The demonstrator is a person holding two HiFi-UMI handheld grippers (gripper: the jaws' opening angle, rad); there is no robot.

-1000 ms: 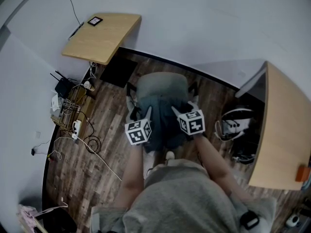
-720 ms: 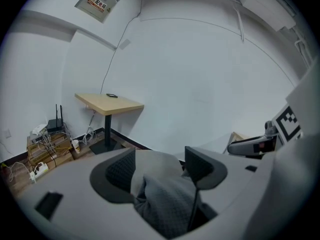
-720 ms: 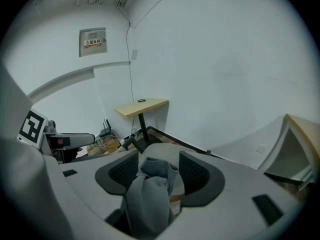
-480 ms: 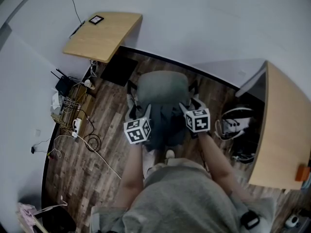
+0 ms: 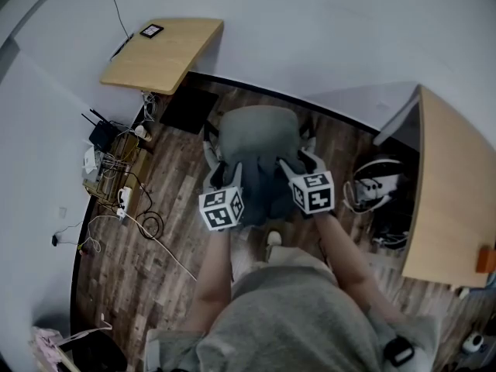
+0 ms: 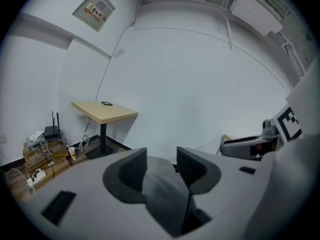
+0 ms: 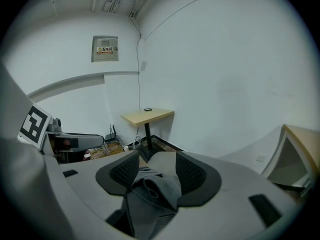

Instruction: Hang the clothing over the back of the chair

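Note:
A dark grey garment (image 5: 263,186) hangs bunched between my two grippers, just in front of a grey-green office chair (image 5: 256,130) seen from above. My left gripper (image 5: 227,178) has the garment's left edge. Its jaws are closing with a fold of the cloth (image 6: 165,194) between the pads. My right gripper (image 5: 299,166) is shut on the right edge, and a thick wad of cloth (image 7: 155,191) fills the gap between its pads. In the gripper views, the left gripper (image 6: 161,160) and right gripper (image 7: 156,166) both point slightly downward toward the wall.
A small wooden table (image 5: 163,56) stands by the far wall with a small device (image 5: 151,31) on it. A larger wooden desk (image 5: 453,200) is at the right, with gear (image 5: 376,188) under it. Cables and boxes (image 5: 108,173) lie along the left wall.
Both grippers have risen and moved toward the chair with the garment. The cloth now looks narrower and more gathered between them.

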